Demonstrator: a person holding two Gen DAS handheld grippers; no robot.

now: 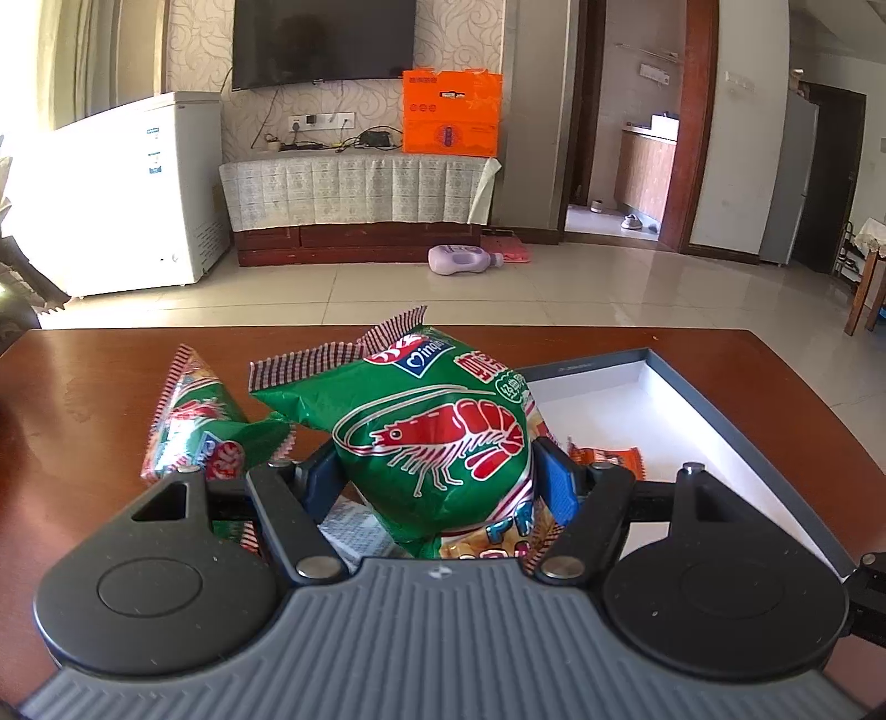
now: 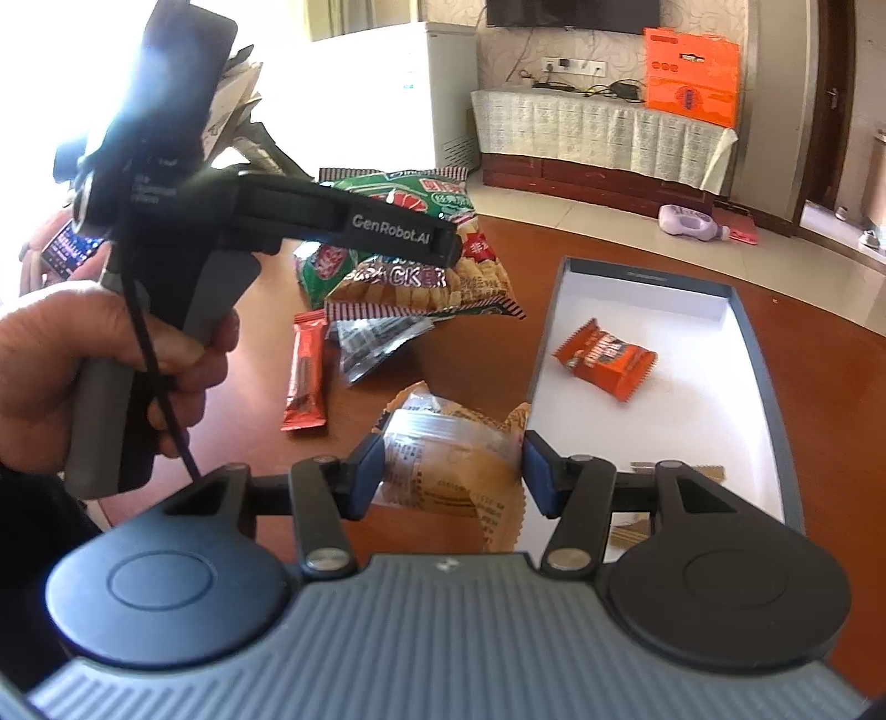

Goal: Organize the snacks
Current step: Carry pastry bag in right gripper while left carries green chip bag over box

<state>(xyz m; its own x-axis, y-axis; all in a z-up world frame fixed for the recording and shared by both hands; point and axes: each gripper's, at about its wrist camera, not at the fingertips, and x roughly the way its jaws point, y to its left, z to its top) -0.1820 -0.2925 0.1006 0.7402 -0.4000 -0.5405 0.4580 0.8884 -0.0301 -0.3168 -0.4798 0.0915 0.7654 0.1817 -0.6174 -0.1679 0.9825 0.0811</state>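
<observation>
**Two snack packets gripped over a wooden table**

A dark reddish wooden table stands on pale floor tiles. Across the room a television hangs above a low cabinet draped in a patterned cloth, with an orange carton on top. A white chest freezer sits to the left, and a lilac bottle lies on its side on the floor.

On the table's right lies a shallow grey box with a white floor. One orange snack packet rests inside it, toward the far end.

The left gripper has its blue pads pressed against both sides of a puffy green prawn-cracker bag, which bulges between them, raised above the tabletop. A second green bag lies just to its left. A hand holds this gripper by its handle.

The right gripper is clamped on a tan, partly clear packet, pinched at both edges, just beside the box's left wall. Beyond it on the table lie a slim red bar, a silvery wrapper and a cracker bag.
</observation>
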